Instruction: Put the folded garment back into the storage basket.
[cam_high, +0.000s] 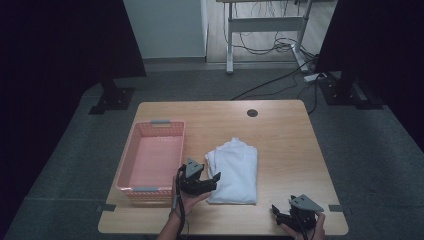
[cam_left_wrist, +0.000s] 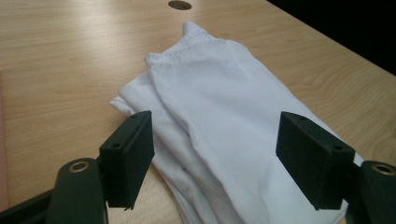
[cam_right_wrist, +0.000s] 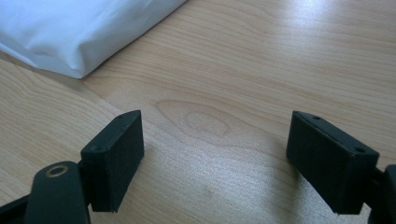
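A folded white cloth (cam_high: 233, 171) lies on the wooden table (cam_high: 280, 135), right of a pink basket (cam_high: 151, 161). My left gripper (cam_high: 214, 181) sits at the cloth's near left corner, jaws open. In the left gripper view the cloth (cam_left_wrist: 219, 116) spreads between and beyond the two black jaws of my left gripper (cam_left_wrist: 215, 161), and neither pad presses on it. My right gripper (cam_high: 278, 214) rests near the table's front right edge, jaws open, apart from the cloth. In the right gripper view bare wood lies between the jaws of my right gripper (cam_right_wrist: 215, 161), and the cloth's corner (cam_right_wrist: 74, 28) shows at top left.
The pink basket stands with nothing in it along the table's left side. A round cable hole (cam_high: 252, 113) sits near the far edge. Beyond the table are desk legs with cables (cam_high: 270, 45) and dark stands on the grey floor.
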